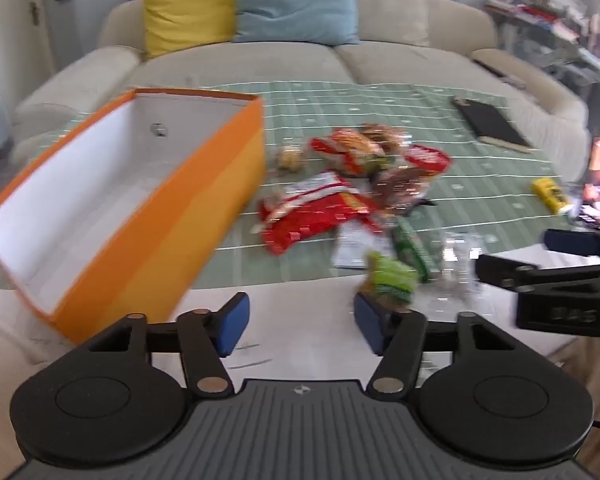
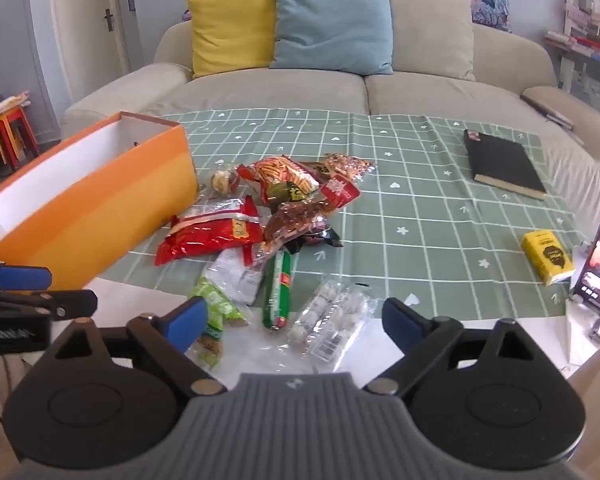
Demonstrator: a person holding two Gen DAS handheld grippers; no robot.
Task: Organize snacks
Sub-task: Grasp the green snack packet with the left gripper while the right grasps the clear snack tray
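Snacks (image 2: pixel 260 216) lie heaped by the counter's (image 2: pixel 420 184) near edge; left tool (image 1: pixel 296 322) half-spread, right tool (image 2: pixel 294 320) spread wide, both empty-handed.

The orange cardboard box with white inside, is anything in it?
The orange cardboard box shows only bare white walls and floor, no snacks. Its nearest inside corner is hidden behind the front wall.

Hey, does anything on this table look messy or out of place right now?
Yes. The snack packets lie in a loose, overlapping heap beside the orange box, which looks empty. Several spill off the green tablecloth toward the near edge.
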